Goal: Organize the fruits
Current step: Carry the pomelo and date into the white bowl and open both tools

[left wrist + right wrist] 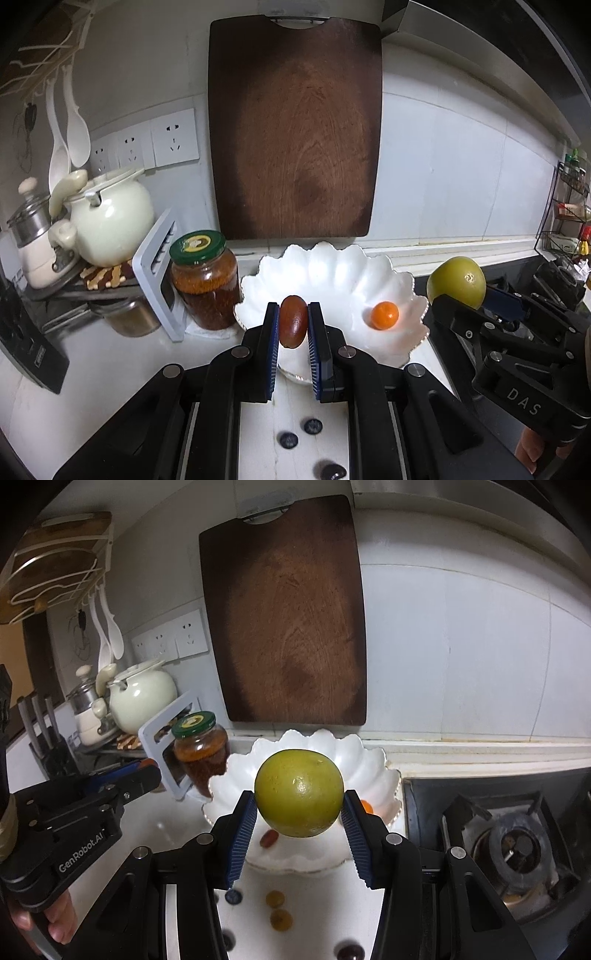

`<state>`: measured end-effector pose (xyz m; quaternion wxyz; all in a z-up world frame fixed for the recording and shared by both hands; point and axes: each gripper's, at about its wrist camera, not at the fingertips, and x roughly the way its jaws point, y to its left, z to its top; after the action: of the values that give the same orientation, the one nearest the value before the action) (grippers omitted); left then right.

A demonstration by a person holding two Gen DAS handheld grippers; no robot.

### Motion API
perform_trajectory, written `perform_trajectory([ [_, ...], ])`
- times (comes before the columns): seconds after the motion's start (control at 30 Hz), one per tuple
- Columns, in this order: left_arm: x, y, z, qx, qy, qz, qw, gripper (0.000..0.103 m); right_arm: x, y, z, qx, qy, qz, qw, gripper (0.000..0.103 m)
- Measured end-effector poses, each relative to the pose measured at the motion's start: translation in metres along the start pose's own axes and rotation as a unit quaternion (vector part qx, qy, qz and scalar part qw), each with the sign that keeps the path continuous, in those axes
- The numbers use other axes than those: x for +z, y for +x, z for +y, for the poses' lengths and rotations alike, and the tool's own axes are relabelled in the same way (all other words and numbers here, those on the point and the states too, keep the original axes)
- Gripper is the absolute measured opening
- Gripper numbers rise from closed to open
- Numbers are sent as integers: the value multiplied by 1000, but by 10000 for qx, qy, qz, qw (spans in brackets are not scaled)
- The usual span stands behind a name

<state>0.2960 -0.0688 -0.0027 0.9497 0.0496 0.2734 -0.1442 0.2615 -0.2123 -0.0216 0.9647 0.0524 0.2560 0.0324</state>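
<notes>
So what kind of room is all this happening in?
Almost certainly a home kitchen: a gas burner sits in the counter, a wooden cutting board leans on the tiled wall, and a pale kettle stands near the wall sockets.

The white table [110,369] carries a scalloped white bowl [332,266] at its middle, with a green-lidded jar [205,280] just beside the bowl at 9 o'clock and a white rack [157,273] leaning next to the jar. Loose on the table at 6 o'clock from the bowl lie two blueberries [301,432], two small yellowish fruits [277,910] and some dark ones [351,952]. At 12 o'clock a dark wooden cutting board [295,129] stands up against the wall.
</notes>
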Motion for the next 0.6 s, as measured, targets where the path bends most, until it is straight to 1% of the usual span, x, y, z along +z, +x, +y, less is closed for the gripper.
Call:
perform_trajectory([
  [0.23, 18, 23, 1, -32, 47, 112, 9999, 16, 19, 28, -8, 11, 82, 208, 9997, 49],
  [0.37, 26, 40, 3, 53, 85, 164, 9998, 16, 26, 44, -12, -57, 58, 332, 9994, 49],
  [0.53, 32, 62, 3, 142, 173, 342, 9992, 16, 34, 68, -16, -104, 29, 580, 9983, 49],
  [0.6, 34, 73, 5, 110, 146, 447, 9988, 16, 36, 76, -18, -116, -17, 643, 9979, 49],
])
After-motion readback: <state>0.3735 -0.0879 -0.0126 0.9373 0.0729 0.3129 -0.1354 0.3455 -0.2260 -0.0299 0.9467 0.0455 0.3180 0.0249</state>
